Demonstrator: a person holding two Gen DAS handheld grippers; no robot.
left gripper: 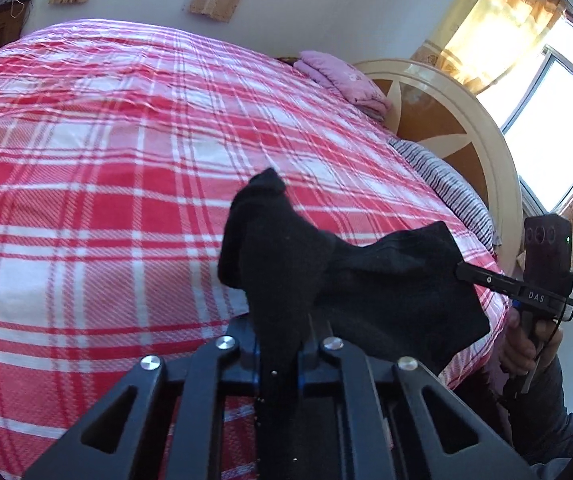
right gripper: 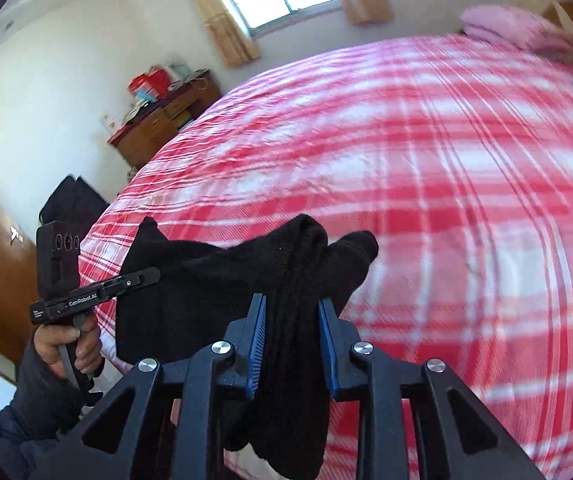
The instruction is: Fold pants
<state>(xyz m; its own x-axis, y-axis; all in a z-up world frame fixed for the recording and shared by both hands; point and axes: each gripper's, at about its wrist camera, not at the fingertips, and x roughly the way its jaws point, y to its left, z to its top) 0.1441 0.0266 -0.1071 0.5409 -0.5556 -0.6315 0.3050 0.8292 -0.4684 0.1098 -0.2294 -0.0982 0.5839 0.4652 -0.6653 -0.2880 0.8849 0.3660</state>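
Black pants (left gripper: 370, 280) hang bunched above the near edge of the bed, stretched between both grippers. My left gripper (left gripper: 282, 334) is shut on one bunch of the cloth, which hides its fingertips. In the left wrist view my right gripper (left gripper: 462, 270) pinches the far corner of the cloth at the right, held by a person's hand (left gripper: 522, 350). In the right wrist view the pants (right gripper: 206, 292) drape through my right gripper (right gripper: 292, 332), whose blue pads (right gripper: 258, 336) press a thick fold. My left gripper (right gripper: 152, 275) grips the cloth at the left.
A red and white plaid bed sheet (left gripper: 126, 184) covers the wide bed. A folded pink blanket (left gripper: 338, 76) and a striped pillow (left gripper: 446, 180) lie by the cream headboard (left gripper: 482, 128). A cluttered wooden dresser (right gripper: 162, 124) stands against the far wall.
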